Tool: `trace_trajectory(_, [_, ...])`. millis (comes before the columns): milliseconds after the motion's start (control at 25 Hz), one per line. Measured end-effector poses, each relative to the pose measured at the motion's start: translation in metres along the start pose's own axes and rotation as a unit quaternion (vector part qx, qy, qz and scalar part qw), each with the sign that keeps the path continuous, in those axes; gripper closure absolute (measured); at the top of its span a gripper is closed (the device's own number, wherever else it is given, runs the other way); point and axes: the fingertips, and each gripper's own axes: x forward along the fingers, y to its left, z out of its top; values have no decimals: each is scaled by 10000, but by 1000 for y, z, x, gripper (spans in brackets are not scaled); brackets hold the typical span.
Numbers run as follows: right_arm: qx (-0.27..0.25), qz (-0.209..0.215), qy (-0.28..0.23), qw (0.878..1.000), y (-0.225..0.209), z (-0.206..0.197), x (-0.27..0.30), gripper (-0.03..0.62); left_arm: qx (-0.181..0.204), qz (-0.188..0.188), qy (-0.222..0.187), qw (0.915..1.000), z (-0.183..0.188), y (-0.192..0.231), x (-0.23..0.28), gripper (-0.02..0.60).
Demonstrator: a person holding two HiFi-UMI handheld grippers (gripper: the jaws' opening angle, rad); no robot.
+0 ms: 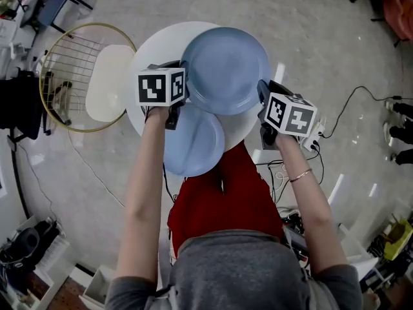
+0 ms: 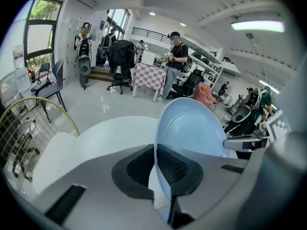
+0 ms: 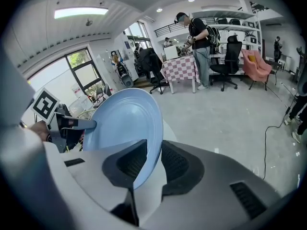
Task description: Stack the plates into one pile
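A large light-blue plate (image 1: 226, 70) is held over the round white table (image 1: 155, 50), lifted and level between both grippers. My left gripper (image 1: 184, 99) is shut on its left rim, my right gripper (image 1: 261, 99) on its right rim. In the left gripper view the plate (image 2: 192, 128) stands edge-on between the dark pads of the left gripper (image 2: 154, 162). The right gripper view shows the same plate (image 3: 122, 123) pinched by the right gripper (image 3: 154, 162). A second blue plate (image 1: 193, 144) lies on the table's near edge, partly under the held one.
A gold wire chair with a white seat (image 1: 106, 82) stands against the table's left side. Cables and a power strip (image 1: 316, 134) lie on the floor to the right. In the gripper views, office chairs, a checkered table (image 2: 148, 75) and people stand far off.
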Motion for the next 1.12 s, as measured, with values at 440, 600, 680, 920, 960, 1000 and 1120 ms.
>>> trace_trajectory(440, [-339,617,92,9975,62,-29,-21,487,-352,382,-267,9983,-45,22,-80,552])
trace_trajectory(600, [-565,758,177,9954,97,-44,-24,487,-618,532,-288,9963,-77,46,-109,552])
trace_trajectory(680, [-655,826,236,9942,112,-53,-25,487,-781,579,-291,9948,-94,55,-123,552])
trace_trajectory(920, [-844,887,375,9918,129,-78,-28,487,-1095,672,-196,9915,-143,61,-138,551])
trace_trajectory(960, [-867,892,402,9914,131,-83,-29,487,-1138,670,-173,9911,-151,61,-140,551])
trace_trajectory(1000, [-888,891,430,9911,134,-87,-30,487,-1187,663,-151,9906,-158,61,-142,551])
trace_trajectory(1120, [-911,863,502,9908,140,-94,-36,487,-1305,625,-96,9894,-176,61,-149,551])
